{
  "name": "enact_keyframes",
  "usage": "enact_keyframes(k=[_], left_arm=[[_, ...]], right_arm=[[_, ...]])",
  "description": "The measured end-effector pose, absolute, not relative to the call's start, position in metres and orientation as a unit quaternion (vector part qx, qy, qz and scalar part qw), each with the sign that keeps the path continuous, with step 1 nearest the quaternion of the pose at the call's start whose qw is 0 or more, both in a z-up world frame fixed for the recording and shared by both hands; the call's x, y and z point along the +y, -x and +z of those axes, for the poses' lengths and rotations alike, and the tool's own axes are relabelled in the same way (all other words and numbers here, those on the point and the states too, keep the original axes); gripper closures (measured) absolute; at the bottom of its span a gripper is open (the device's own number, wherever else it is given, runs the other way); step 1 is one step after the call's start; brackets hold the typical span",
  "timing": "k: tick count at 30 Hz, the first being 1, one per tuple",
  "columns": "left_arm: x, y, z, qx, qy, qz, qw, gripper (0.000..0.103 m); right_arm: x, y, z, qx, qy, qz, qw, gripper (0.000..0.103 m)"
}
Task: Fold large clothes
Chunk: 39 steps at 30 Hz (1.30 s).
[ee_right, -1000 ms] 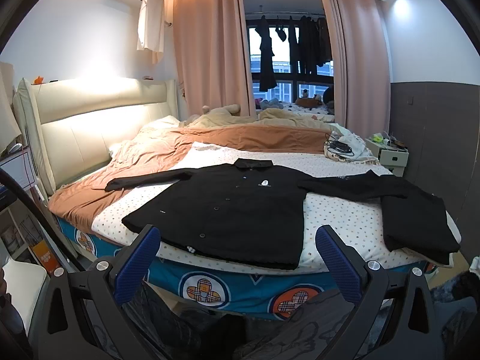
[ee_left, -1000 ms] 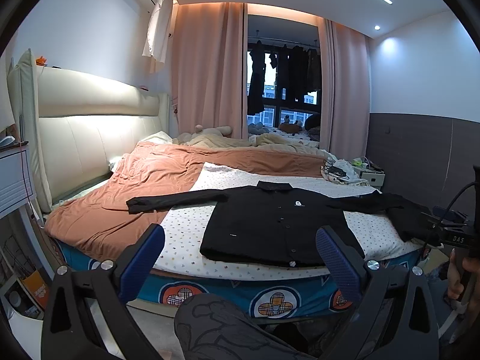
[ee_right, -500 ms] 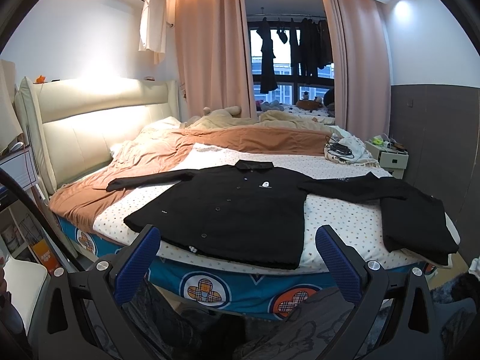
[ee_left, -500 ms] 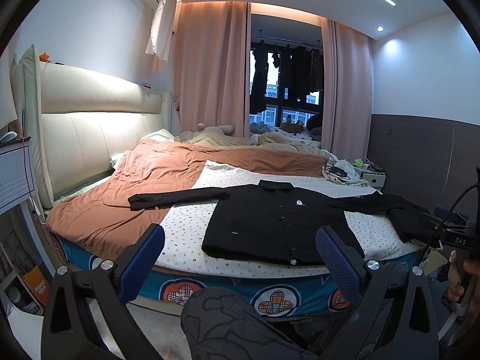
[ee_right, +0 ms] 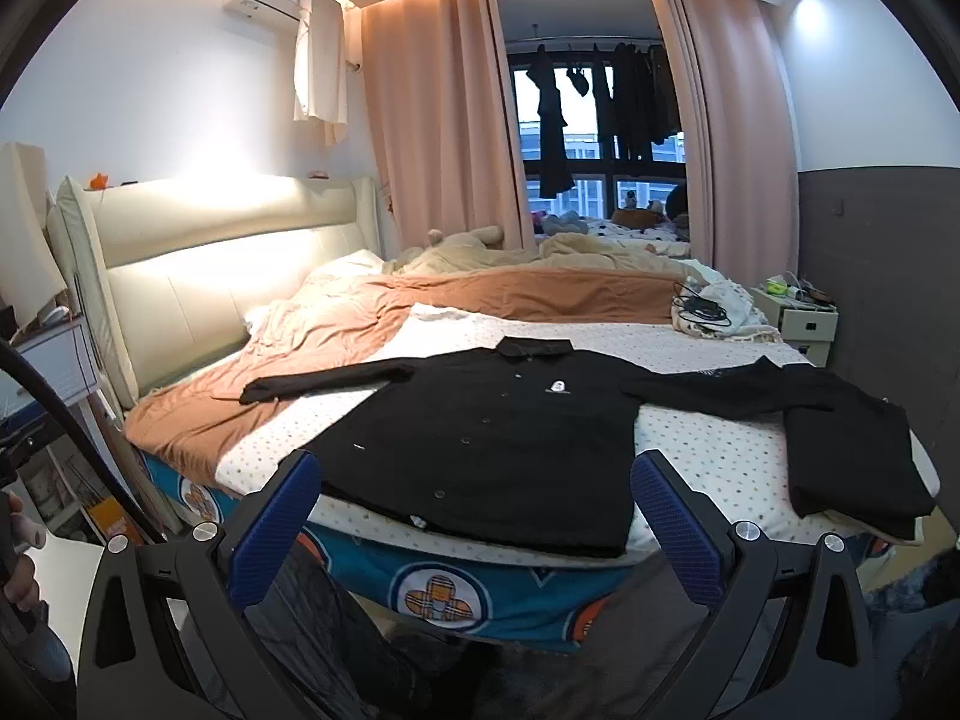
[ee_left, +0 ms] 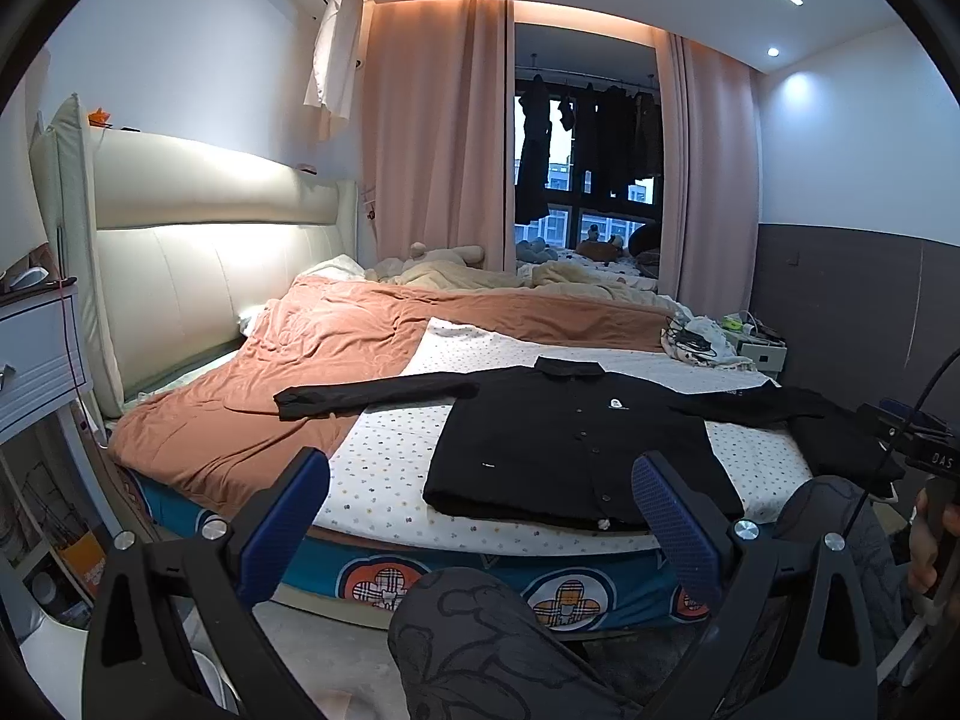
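Left wrist view: Your left gripper point(ee_left: 480, 513) is wide open and holds nothing. The black long-sleeved button shirt point(ee_left: 576, 444) lies flat, front up, on the white dotted bed sheet point(ee_left: 384, 456), well apart from you.
Left sleeve point(ee_left: 366, 397): It stretches onto the rust-orange blanket point(ee_left: 264, 420). Reach its cuff first, I think.
Right wrist view: Your right gripper point(ee_right: 477, 510) is open and empty too. The shirt hem point(ee_right: 510, 531) is near the bed edge.
Tip: Pinch only one layer, then fold slowly.
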<state>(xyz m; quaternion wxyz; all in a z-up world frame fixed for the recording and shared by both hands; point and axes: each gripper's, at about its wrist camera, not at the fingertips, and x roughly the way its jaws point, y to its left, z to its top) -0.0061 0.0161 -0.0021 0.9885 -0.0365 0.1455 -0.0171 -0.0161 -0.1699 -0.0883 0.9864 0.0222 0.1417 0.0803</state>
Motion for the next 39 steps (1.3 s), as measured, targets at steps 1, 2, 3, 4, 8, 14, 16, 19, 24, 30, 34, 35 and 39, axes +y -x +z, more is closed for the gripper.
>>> enact_keyframes(k=[1,2,3,4,8,14,16,19,24,30,34,35,39], left_arm=[[0.017,0.005,-0.002,0.148,0.037,-0.016,0.988,0.0],[0.017,0.004,-0.001,0.15,0.036,-0.016,0.988,0.0],[0.016,0.003,-0.001,0.152,0.034,-0.017,0.988,0.0],[0.017,0.002,0.0,0.151,0.031,-0.018,0.988,0.0],[0.017,-0.005,0.006,0.153,0.017,-0.023,0.988,0.0],[0.026,-0.024,0.018,0.149,0.016,-0.01,0.989,0.0],[0.032,-0.035,0.018,0.155,0.021,-0.003,0.988,0.0],[0.04,-0.053,0.014,0.167,0.026,0.012,0.986,0.0],[0.054,-0.094,0.008,0.191,0.029,0.031,0.981,0.0],[0.076,-0.14,-0.002,0.211,0.045,0.054,0.975,0.0],[0.092,-0.174,-0.009,0.221,0.051,0.067,0.972,0.0],[0.096,-0.182,-0.011,0.224,0.054,0.071,0.971,0.0],[0.119,-0.218,-0.022,0.237,0.073,0.082,0.965,0.0]], right_arm=[[-0.171,0.015,-0.089,0.143,-0.024,0.082,0.986,0.0],[-0.172,0.014,-0.09,0.144,-0.027,0.084,0.986,0.0],[-0.174,0.013,-0.092,0.145,-0.031,0.086,0.985,0.0],[-0.175,0.013,-0.093,0.144,-0.033,0.088,0.985,0.0],[-0.181,0.008,-0.094,0.141,-0.041,0.09,0.985,0.0],[-0.183,-0.02,-0.088,0.144,-0.036,0.084,0.985,0.0],[-0.18,-0.03,-0.087,0.147,-0.037,0.085,0.985,0.0],[-0.177,-0.053,-0.086,0.154,-0.034,0.087,0.984,0.0],[-0.175,-0.088,-0.079,0.162,-0.036,0.095,0.982,0.0],[-0.17,-0.137,-0.071,0.165,-0.028,0.1,0.981,0.0],[-0.166,-0.171,-0.069,0.169,-0.024,0.112,0.979,0.0],[-0.165,-0.182,-0.069,0.172,-0.021,0.114,0.978,0.0],[-0.162,-0.224,-0.068,0.186,-0.017,0.129,0.974,0.0]])
